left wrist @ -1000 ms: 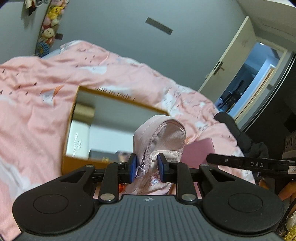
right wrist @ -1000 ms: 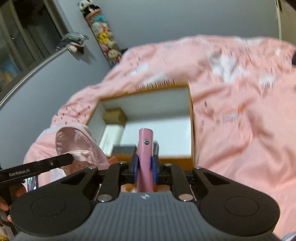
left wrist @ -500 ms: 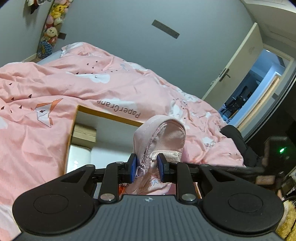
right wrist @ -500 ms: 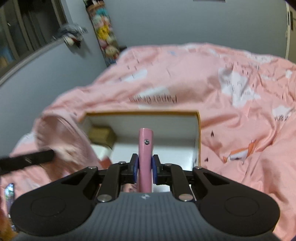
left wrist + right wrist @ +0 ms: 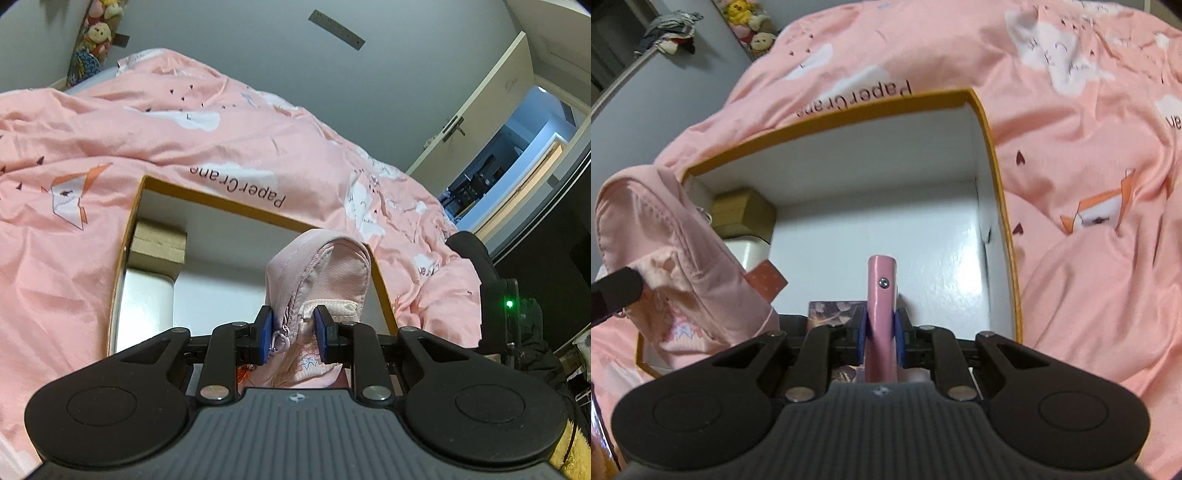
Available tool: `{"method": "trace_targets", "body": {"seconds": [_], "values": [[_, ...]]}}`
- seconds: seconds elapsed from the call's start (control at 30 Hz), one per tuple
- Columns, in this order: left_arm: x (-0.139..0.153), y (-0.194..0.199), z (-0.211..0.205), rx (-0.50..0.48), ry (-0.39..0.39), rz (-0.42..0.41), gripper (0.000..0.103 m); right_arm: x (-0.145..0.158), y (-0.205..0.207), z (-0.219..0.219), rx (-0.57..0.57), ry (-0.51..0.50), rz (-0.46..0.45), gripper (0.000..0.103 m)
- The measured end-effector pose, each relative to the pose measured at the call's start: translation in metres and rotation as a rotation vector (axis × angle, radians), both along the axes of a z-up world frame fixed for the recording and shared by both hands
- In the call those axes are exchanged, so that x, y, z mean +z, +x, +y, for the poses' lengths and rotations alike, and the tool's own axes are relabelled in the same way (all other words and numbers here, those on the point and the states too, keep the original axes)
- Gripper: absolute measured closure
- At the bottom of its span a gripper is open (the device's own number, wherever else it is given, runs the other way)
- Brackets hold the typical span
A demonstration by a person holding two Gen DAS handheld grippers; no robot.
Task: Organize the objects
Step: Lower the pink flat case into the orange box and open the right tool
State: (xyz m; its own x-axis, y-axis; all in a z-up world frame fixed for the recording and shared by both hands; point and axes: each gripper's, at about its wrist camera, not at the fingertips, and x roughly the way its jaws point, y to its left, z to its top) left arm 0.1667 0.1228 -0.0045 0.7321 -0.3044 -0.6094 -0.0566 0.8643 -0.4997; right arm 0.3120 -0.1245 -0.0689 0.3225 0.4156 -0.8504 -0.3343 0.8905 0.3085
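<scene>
Holding each hand-held gripper clamped, left on pink pouch, right on pink handle, you lower both squarely into the box.

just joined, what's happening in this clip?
A person with a handheld gripper in each hand is tidying things into an open white box with an orange rim that sits on a pink duvet. The left gripper is shut on a pink zip pouch, held up over the box. The right gripper is clamped on a slim pink handle-like object, pointing down into the box. A small tan box and a white item already lie inside.
</scene>
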Motion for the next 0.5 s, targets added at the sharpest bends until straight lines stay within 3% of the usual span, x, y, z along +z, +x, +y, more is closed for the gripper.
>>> {"method": "trace_targets", "body": {"seconds": [0.13, 0.37, 0.5], "values": [[-0.007, 0.006, -0.001, -0.015, -0.003, 0.023, 0.076, 0.001, 0.002, 0.001, 0.022, -0.027, 0.017, 0.085], [-0.009, 0.01, -0.002, -0.024, -0.001, 0.038, 0.076, 0.004, -0.011, 0.028, 0.183, -0.279, -0.107, 0.082], [-0.01, 0.009, -0.001, -0.015, 0.006, 0.048, 0.076, 0.002, -0.018, 0.033, 0.226, -0.343, -0.135, 0.079]]}}
